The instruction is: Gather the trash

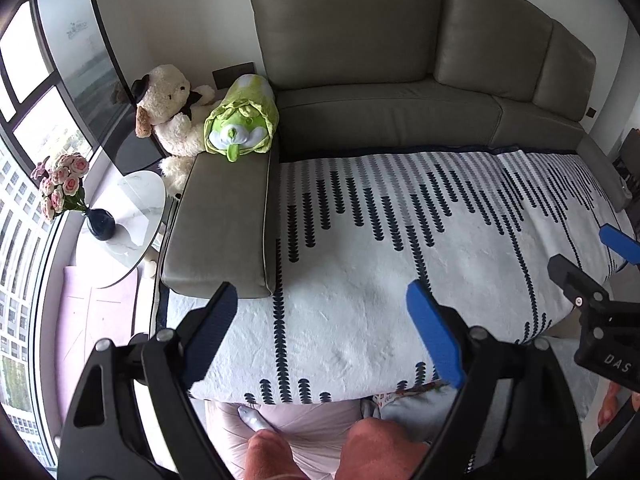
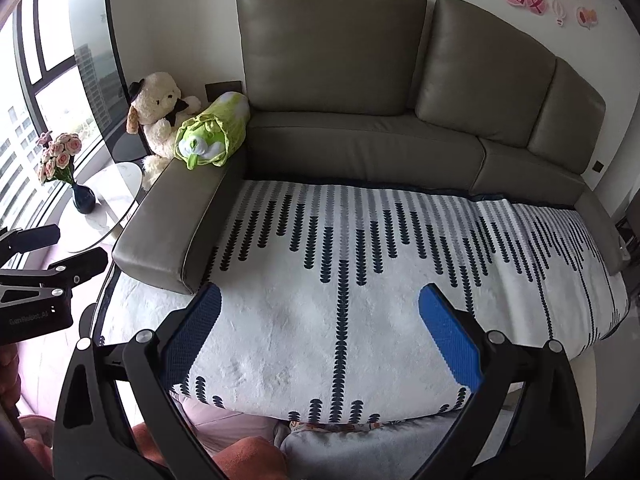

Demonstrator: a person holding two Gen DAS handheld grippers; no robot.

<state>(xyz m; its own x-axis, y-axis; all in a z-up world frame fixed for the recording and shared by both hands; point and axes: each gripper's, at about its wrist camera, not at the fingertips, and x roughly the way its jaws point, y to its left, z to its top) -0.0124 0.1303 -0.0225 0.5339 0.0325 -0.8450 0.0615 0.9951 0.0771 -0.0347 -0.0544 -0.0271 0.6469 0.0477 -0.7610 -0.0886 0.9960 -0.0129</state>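
Your knees (image 1: 320, 452) sit nearest, just below the blanket's (image 1: 360, 300) front edge. Both your left gripper (image 1: 324, 332) and right gripper (image 2: 320, 336) hang wide apart over the blanket, holding nothing. No trash shows on it or beside it; expect light, crushable scraps, so pinch gently mid-body.

Two fisheye views, each from a hand-held gripper, look forward and steeply down from just above a patterned blanket (image 1: 360, 272) toward a grey sofa (image 2: 360, 92). The left view sits slightly further left. Both share the sofa, blanket, plush toys (image 1: 240, 120) and window (image 2: 48, 92); each catches the other gripper at its edge.
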